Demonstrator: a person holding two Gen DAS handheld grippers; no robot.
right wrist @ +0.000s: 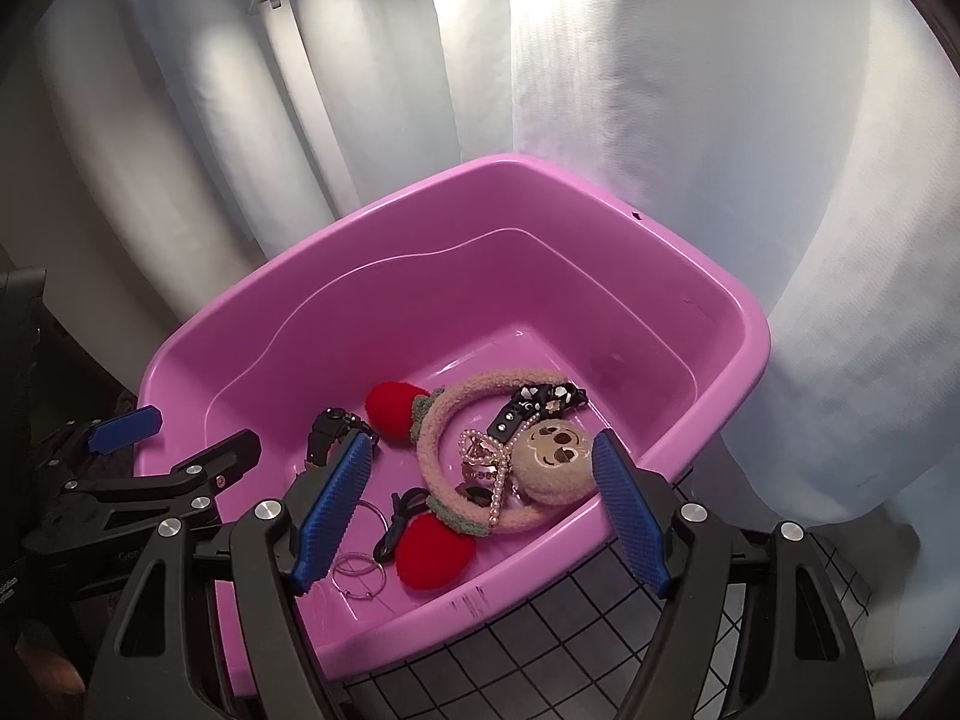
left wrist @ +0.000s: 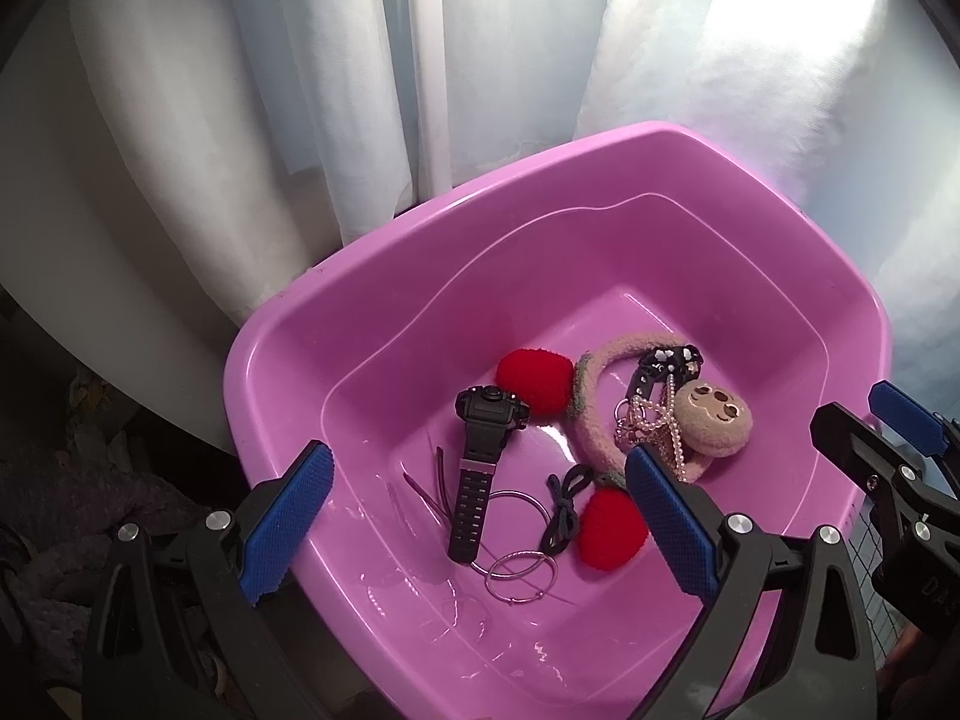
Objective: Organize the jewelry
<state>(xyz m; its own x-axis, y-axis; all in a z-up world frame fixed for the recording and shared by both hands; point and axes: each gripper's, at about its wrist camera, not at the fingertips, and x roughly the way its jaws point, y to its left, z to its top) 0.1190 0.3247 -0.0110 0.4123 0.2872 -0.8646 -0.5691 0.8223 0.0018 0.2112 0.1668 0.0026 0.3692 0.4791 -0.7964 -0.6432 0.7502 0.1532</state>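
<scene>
- Nearest the cameras, the left gripper [left wrist: 480,516] and the right gripper [right wrist: 480,513] are held over the near rim of the pink plastic tub [left wrist: 600,162], both spread wide with nothing gripped between the blue pads.
- Just inside the tub's near wall, a couple of thin silver hoop rings [left wrist: 521,570] can be seen on the floor, with a black hair tie [left wrist: 564,507] beside them.
- A black digital watch [left wrist: 480,468] is laid flat on the left of the tub floor, next to what looks like a dark hair pin [left wrist: 441,483].
- Toward the right of the tub, a fuzzy beige headband [right wrist: 444,420] with red pom-poms [right wrist: 435,552] and a plush monkey face [right wrist: 555,465] is piled with a pearl strand [right wrist: 498,480] draped over it.
- A black studded strap [right wrist: 534,405] is tucked at the far side of that pile.
- Behind the tub, only white curtain [left wrist: 510,60] is visible.
- Progress-wise: everything is found loose in the one tub, tangled rather than sorted. This could be stuff gathered in, or stuff waiting to be taken out – can't be settled from here.
</scene>
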